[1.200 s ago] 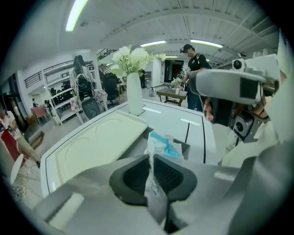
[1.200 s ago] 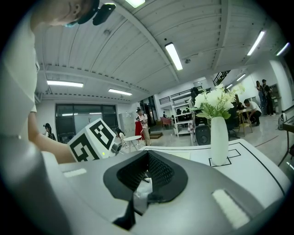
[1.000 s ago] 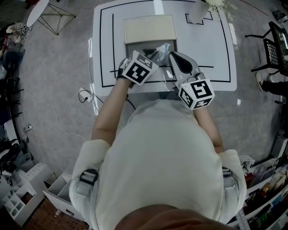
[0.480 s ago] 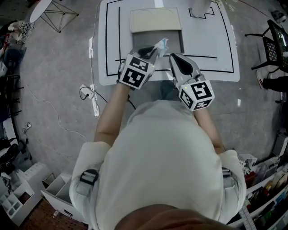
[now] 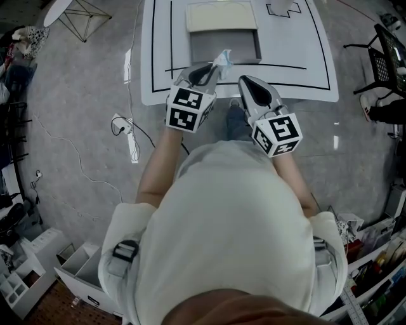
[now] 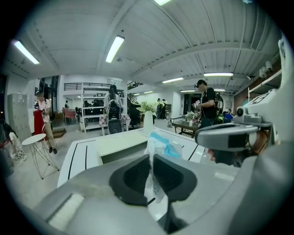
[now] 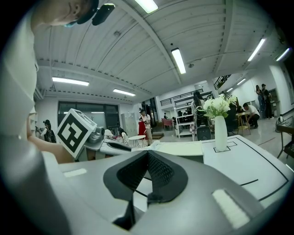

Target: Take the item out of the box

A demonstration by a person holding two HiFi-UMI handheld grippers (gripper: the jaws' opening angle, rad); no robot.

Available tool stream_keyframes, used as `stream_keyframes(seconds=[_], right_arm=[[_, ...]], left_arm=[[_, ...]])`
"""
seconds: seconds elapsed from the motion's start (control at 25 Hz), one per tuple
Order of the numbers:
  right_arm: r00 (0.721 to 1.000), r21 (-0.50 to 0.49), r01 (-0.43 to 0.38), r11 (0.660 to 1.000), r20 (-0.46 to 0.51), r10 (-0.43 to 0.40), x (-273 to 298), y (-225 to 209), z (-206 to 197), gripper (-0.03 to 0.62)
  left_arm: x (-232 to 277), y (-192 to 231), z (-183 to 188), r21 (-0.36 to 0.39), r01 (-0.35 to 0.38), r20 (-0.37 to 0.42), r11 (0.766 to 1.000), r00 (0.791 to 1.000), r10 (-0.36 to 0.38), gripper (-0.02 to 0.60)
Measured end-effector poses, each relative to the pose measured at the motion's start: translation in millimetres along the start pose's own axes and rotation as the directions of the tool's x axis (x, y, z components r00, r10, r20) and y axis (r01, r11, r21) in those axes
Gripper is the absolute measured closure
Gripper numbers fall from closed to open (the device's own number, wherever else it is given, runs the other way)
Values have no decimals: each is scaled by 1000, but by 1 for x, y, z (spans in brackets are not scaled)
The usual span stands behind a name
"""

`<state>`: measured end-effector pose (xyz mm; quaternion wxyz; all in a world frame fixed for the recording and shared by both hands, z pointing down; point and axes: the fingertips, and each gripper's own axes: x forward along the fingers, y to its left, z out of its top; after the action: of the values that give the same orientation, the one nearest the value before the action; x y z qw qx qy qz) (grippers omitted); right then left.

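Observation:
My left gripper (image 5: 212,68) is shut on a clear plastic bag (image 5: 223,59) with a blue item inside, and holds it over the table's near edge, just in front of the box (image 5: 254,46). In the left gripper view the bag (image 6: 159,145) stands up between the two black pads (image 6: 133,176), which pinch its lower edge. The open grey box has a cream lid (image 5: 222,16) folded back behind it. My right gripper (image 5: 245,81) hovers beside the left one at the near edge, shut with nothing between its pads (image 7: 158,172).
The white table (image 5: 304,57) carries black marked lines. A white vase with flowers (image 7: 221,132) stands at its far right corner. A power strip and cable (image 5: 130,136) lie on the floor to the left, and a black chair (image 5: 388,70) stands to the right. Several people stand in the background.
Both grippers have drawn back from the box toward the table's near edge. The left one has carried the bag up and out of the box with it.

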<state>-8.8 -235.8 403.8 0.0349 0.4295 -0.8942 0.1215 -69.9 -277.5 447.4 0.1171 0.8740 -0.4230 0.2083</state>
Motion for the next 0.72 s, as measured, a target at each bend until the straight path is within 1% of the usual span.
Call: stream_keyframes(seconds=[0.2, 0.52, 0.72], right_arm=[[1000, -1, 0, 1000, 3, 0, -19, 16, -8, 595], [1000, -2, -15, 1000, 6, 15, -47, 43, -18, 595], [1000, -5, -18, 1000, 7, 18, -61, 58, -24, 595]], left_arm=[[-25, -13, -7, -36, -31, 72, 999, 997, 34, 549], [-64, -33, -29, -103, -62, 137, 993, 988, 76, 549], [-86, -42, -46, -144, -71, 155, 987, 983, 94, 549]])
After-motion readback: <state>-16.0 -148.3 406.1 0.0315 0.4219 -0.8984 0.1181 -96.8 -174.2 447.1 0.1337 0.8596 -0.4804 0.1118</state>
